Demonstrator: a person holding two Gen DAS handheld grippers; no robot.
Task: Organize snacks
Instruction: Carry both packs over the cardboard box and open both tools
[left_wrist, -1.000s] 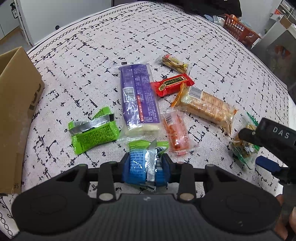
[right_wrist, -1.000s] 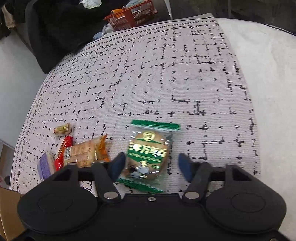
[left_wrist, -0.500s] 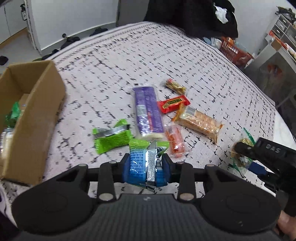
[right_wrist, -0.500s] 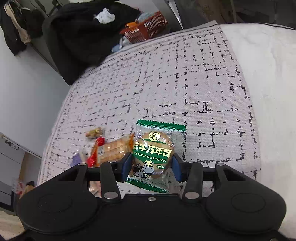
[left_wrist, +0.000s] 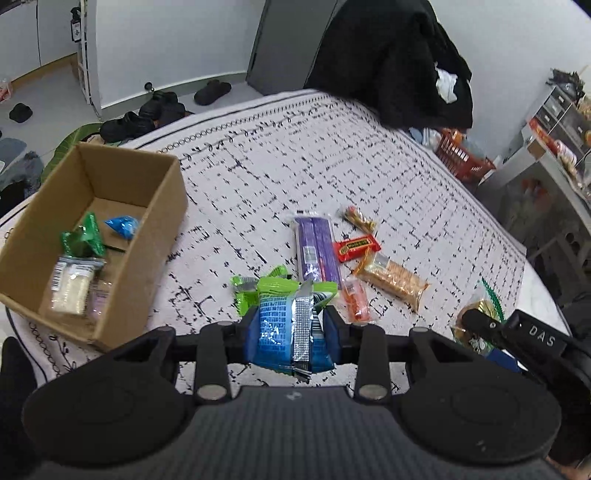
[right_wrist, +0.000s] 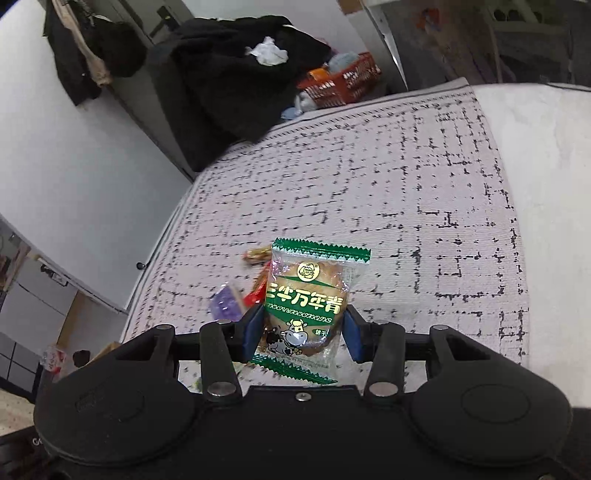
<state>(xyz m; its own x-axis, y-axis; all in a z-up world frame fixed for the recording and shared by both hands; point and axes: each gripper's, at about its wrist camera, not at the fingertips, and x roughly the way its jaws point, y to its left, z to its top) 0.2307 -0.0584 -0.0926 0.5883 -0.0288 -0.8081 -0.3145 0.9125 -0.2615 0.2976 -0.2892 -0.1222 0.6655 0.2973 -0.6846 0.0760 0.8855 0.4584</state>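
My left gripper (left_wrist: 291, 326) is shut on a blue and green snack packet (left_wrist: 284, 325), held above the patterned cloth. My right gripper (right_wrist: 301, 330) is shut on a green-trimmed clear biscuit packet (right_wrist: 308, 306), also lifted off the cloth; the same gripper (left_wrist: 476, 328) shows at the right in the left wrist view. To the left stands an open cardboard box (left_wrist: 155, 221) with several snacks inside. On the cloth lie a purple pack (left_wrist: 317, 251), a red bar (left_wrist: 356, 247), a cracker pack (left_wrist: 395, 280), an orange packet (left_wrist: 356, 301), a small gold candy (left_wrist: 360, 219) and a lime green packet (left_wrist: 245, 295).
The cloth covers a table (left_wrist: 295, 166) whose white top shows bare at the right (right_wrist: 546, 184). Beyond the far edge are a chair draped with dark clothes (left_wrist: 391, 62), a red basket (left_wrist: 461, 158), shoes on the floor (left_wrist: 155, 110) and a shelf unit (left_wrist: 554, 136).
Both grippers have risen off the cloth with their packets. The right gripper closed onto the biscuit packet and lifted it. The cardboard box has come fully into the left wrist view.
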